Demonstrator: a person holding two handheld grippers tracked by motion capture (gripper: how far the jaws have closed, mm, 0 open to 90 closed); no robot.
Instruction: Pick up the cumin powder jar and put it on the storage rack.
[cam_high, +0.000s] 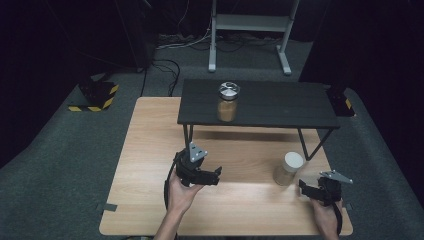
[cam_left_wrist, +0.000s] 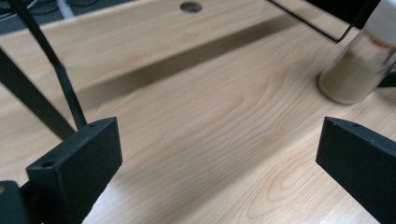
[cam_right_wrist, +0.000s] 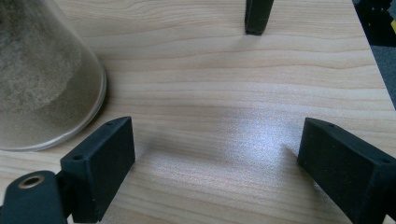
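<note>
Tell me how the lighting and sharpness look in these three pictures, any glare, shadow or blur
High view: dark surroundings, the wooden table evenly lit, the black shelf casting a shadow band beneath it. Left gripper view: the same shadow crosses the wood, and the jar at the right edge is soft and blurred. Right gripper view: a pale glare patch on the wood between the open jaws; the jar looms close and bulges.

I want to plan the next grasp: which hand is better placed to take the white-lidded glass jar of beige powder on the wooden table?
Right: its open claw sits beside the jar; the left claw is farther.
</note>
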